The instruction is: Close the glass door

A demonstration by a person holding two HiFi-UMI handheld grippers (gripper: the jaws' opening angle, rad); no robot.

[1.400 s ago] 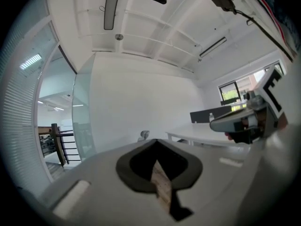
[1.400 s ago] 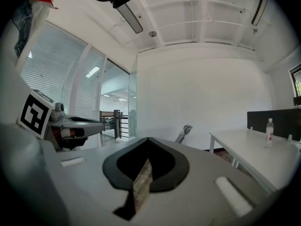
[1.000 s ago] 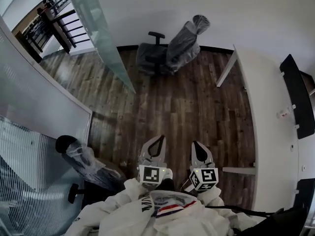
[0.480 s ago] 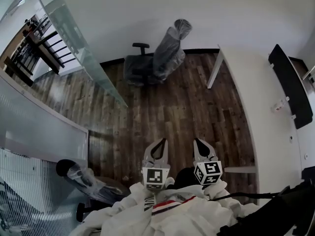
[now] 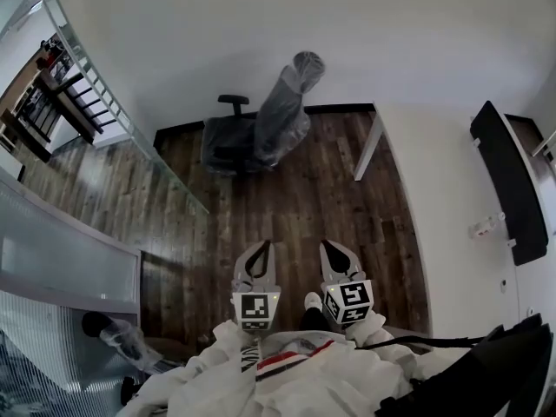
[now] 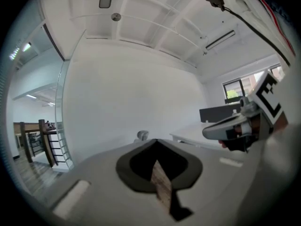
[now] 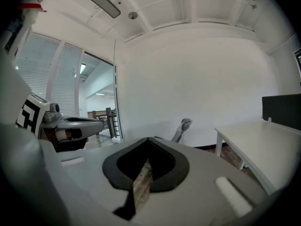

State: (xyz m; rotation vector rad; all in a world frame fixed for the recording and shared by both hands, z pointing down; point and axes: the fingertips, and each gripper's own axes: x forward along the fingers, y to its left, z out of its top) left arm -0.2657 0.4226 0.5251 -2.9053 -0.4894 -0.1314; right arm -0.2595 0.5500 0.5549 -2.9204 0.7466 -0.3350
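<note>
The glass door (image 5: 130, 129) stands swung open into the room at the upper left of the head view, its free edge over the wood floor. The same door shows edge-on at the left in the left gripper view (image 6: 61, 117) and in the right gripper view (image 7: 116, 102). My left gripper (image 5: 262, 245) and right gripper (image 5: 328, 244) are side by side in front of my body, well short of the door. Both are shut with nothing in them; their tips meet in the left gripper view (image 6: 155, 140) and in the right gripper view (image 7: 148, 139).
A plastic-wrapped office chair (image 5: 261, 120) stands by the far wall. A white desk (image 5: 434, 189) with a black monitor (image 5: 508, 181) runs along the right. A frosted glass partition (image 5: 61, 259) and a second wrapped chair (image 5: 113, 333) are at the left. Railings (image 5: 43, 94) lie beyond the doorway.
Both grippers travelled together across the room, still shut. In the head view the glass door and the wrapped chair have slid to the left, and the near chair has dropped lower.
</note>
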